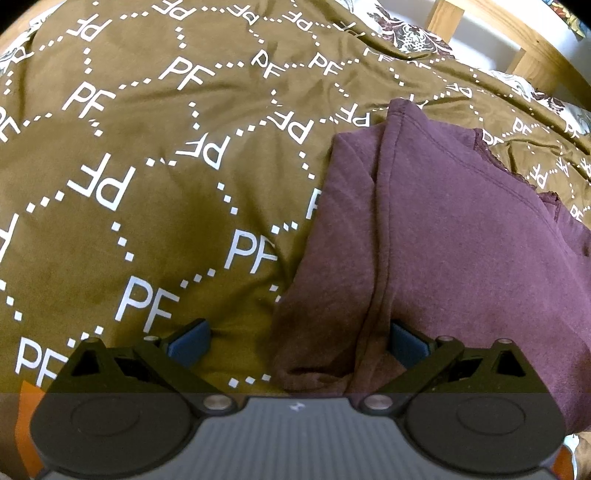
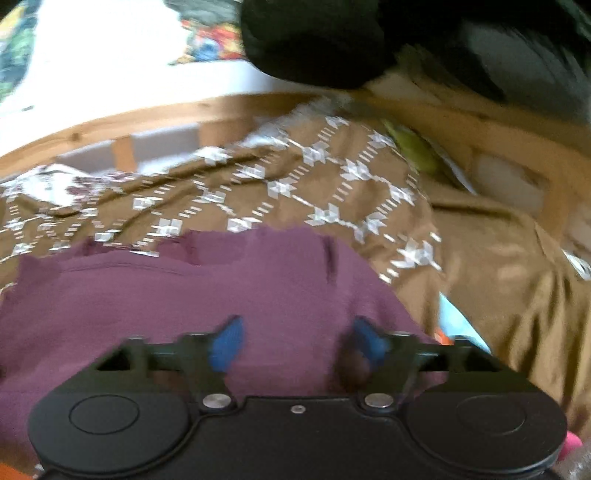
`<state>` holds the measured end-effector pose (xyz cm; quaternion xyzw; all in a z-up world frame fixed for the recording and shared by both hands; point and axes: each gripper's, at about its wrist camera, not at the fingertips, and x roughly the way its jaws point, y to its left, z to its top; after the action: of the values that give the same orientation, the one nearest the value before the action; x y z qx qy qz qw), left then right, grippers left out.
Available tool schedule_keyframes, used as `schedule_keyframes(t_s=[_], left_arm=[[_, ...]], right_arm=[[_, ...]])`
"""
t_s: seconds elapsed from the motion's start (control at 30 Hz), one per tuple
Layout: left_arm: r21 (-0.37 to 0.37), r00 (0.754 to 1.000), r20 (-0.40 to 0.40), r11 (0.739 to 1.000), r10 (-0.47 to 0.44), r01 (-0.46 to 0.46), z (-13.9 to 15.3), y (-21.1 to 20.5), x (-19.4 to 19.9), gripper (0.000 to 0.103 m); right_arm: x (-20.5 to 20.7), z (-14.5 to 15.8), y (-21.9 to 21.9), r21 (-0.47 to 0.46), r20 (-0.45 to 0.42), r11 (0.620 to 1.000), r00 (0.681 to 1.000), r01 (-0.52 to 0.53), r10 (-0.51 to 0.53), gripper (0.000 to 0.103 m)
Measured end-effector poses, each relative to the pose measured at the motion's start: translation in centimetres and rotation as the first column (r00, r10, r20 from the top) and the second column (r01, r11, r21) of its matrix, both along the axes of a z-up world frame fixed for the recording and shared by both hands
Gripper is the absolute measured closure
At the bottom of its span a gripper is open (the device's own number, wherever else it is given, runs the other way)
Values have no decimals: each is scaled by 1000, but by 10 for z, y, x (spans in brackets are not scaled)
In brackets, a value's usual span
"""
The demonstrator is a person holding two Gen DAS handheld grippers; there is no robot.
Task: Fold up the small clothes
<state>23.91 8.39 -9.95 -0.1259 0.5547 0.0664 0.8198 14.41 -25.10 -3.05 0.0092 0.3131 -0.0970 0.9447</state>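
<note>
Nearest to the lens in the left wrist view is the left gripper (image 1: 299, 345), a black body with ribbed grey plastic and two round discs. Its jaws stand wide apart, with blue pads (image 1: 188, 343) at the tips, and they press on nothing. Under the left pad lies the brown bedcover (image 1: 147, 147), a soft, wrinkled cloth printed with white letters "PF" and dotted lines. To the right of it lies the maroon garment (image 1: 443, 229), a matte knit cloth with stitched seams and a long fold line that runs from top to bottom. Its lower left corner is bunched between the jaws, and the right pad is over the cloth; whether it touches I cannot tell. This gripper points steeply down at the bed. At the top right a wooden bed frame (image 1: 480, 33) shows.

The right wrist view is blurred. The right gripper (image 2: 297, 341) is black with blue tips, and its jaws are apart and hold nothing. The maroon garment (image 2: 184, 291) spreads under and in front of them. Beyond it lies the brown bedcover (image 2: 295, 184), then the curved wooden bed frame (image 2: 147, 114). This gripper is tilted less steeply down.
</note>
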Motion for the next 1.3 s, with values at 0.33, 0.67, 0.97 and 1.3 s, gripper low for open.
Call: schedule_keyframes(t_s=[0.33,0.67,0.97,1.3], left_arm=[[13,1000,2,1000,-9,9,-1,-1,0,0],[-19,999,43,1000,25,-24,0,3,2,0],[-60,995,98,998,-11,17,-3,1,17,1],[-119,993,110,991,-46,59,12,-4,-3,71]], right_arm=[[7,-25,59,-19,-174,930,917,-367,358,1],[12,-33,62,18,-212,930,908,-367,362,1],[12,-33,59,27,-214,931,907,-365,362,1],[14,-33,57,45,-221,932,906,-360,360,0]])
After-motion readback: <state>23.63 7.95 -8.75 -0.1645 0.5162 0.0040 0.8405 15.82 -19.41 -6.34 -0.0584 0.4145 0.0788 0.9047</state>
